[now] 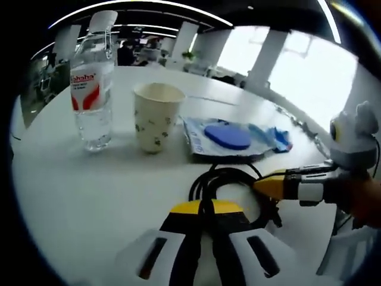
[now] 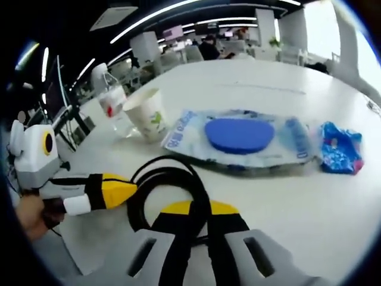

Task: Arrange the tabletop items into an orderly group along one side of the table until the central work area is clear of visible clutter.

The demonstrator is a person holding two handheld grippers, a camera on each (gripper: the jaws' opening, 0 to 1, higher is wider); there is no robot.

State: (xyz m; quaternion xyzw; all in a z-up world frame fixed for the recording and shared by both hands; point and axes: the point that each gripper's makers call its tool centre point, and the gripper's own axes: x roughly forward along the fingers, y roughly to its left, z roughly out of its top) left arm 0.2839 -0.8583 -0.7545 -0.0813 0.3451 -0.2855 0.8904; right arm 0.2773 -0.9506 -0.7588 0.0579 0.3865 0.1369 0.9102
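A coiled black cable (image 1: 229,176) (image 2: 169,176) lies on the white table (image 1: 89,196) close in front of both grippers. My left gripper (image 1: 205,207) has its yellow tips together on the near side of the coil. My right gripper (image 2: 199,208) is likewise shut on the coil, and it enters the left gripper view from the right (image 1: 265,186). The left gripper (image 2: 130,189) touches the coil's left side in the right gripper view. Behind the coil stand a clear water bottle (image 1: 92,95) (image 2: 113,101) and a paper cup (image 1: 156,116) (image 2: 146,114).
A clear plastic bag holding a blue disc (image 1: 229,137) (image 2: 238,136) lies flat beyond the cable, with a small blue patterned packet (image 1: 280,138) (image 2: 340,148) beside it. A hand (image 2: 33,214) holds the left gripper. Office desks and pillars stand far behind.
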